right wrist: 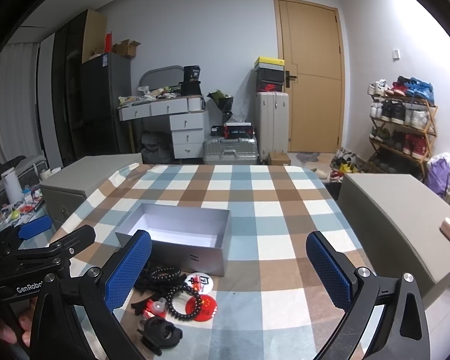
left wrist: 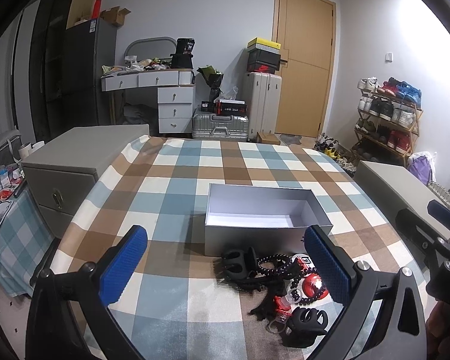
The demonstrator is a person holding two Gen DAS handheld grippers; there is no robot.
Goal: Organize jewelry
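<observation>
Both grippers hover low over the near edge of the checked tablecloth (left wrist: 180,162). The left gripper (left wrist: 225,267) has its blue pads spread wide with nothing between them, and the right gripper (right wrist: 228,267) is the same, splayed apart and holding nothing.

The jewelry is in a messy little pile right in front, sitting on the cloth just ahead of the left gripper. Closest is a black claw clip (left wrist: 307,321), then a small red and clear trinket (left wrist: 282,303), can't really tell what it is. A dark beaded bracelet (right wrist: 184,301) lies over a red round badge (right wrist: 205,307), with a white round badge (right wrist: 202,280) just behind it. Another black clip (left wrist: 238,262) and a string of dark beads (left wrist: 273,262) sit nearest the box.

Just past the pile is the open grey box (left wrist: 264,234), white inside and holding nothing.

Further back, grey cabinets flank the table, and a wooden door (right wrist: 312,75) and shoe rack (right wrist: 402,120) stand at the far wall.
</observation>
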